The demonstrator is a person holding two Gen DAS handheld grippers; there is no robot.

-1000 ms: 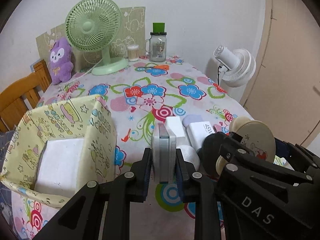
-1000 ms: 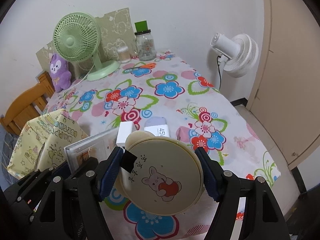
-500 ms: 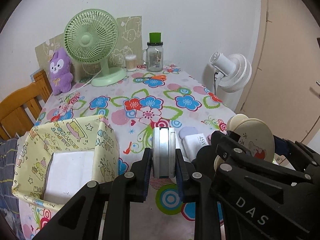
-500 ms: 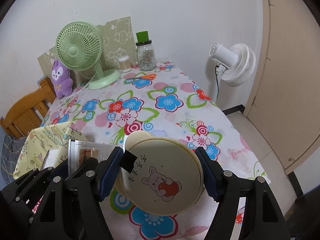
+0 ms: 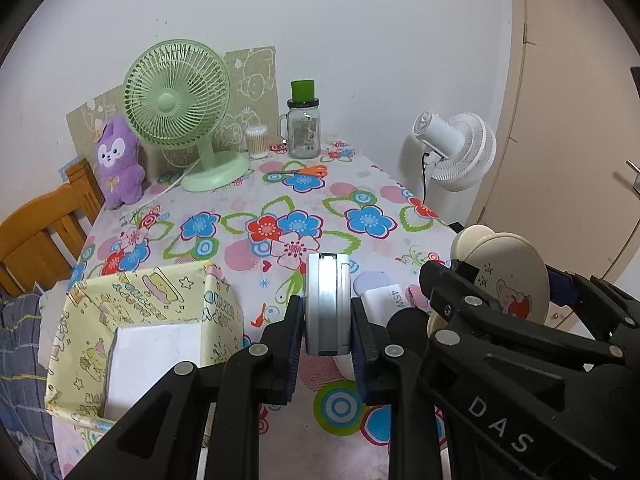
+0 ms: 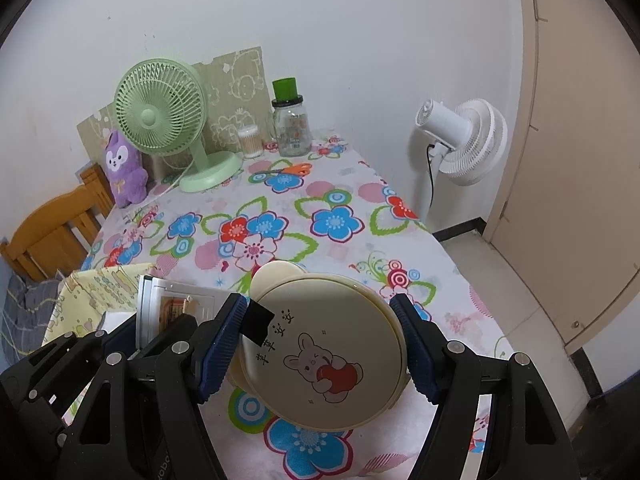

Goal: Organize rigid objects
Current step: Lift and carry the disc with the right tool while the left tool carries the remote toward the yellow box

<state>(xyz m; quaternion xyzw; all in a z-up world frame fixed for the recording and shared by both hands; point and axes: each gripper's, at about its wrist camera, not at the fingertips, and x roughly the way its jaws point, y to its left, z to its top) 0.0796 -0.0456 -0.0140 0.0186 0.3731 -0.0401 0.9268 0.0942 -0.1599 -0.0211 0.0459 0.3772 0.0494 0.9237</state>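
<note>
Both claws loaded: left claw (image 5: 327, 334) clamps case (image 5: 328, 304); right claw (image 6: 318, 346) clamps disc (image 6: 324, 360).

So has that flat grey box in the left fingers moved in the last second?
Yes. The grey box has gone up, away from the white charger on the table.

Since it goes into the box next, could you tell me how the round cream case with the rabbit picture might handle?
The round cream case looks rigid. Its smooth curved rim may slip between the right hand-held gripper's pads, and on edge it would roll.
</note>
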